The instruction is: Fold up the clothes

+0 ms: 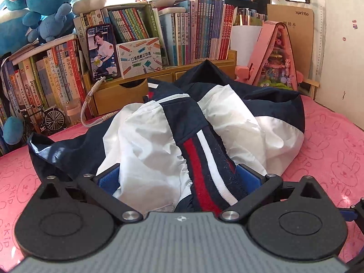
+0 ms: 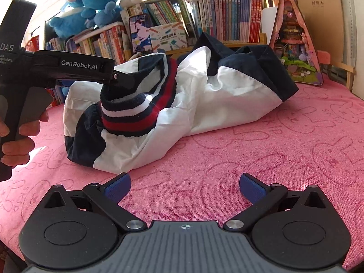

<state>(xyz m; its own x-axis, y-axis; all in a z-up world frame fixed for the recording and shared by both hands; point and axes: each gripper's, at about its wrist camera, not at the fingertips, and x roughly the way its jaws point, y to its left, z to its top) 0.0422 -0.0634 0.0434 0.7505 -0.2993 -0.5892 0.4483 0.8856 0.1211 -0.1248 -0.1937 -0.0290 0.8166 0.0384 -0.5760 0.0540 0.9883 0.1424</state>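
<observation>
A navy and white jacket (image 1: 145,141) (image 2: 218,95) lies crumpled on the pink towel. Its red, white and navy striped ribbed band (image 1: 204,166) (image 2: 136,116) bunches up at the near end. My left gripper (image 1: 178,177) is open wide, and the band and white cloth lie between its blue pads (image 1: 109,178). In the right wrist view the left gripper (image 2: 118,78) reaches in from the left onto the band, held by a person's hand (image 2: 13,141). My right gripper (image 2: 185,187) stands open over bare towel in front of the jacket, holding nothing.
The pink bunny-print towel (image 2: 273,159) covers the table. Behind the jacket stand a wooden drawer box (image 1: 118,93), rows of books, a propped phone (image 1: 102,51), a pink model house (image 1: 277,63), plush toys (image 1: 34,11) and a small bicycle model (image 1: 43,116).
</observation>
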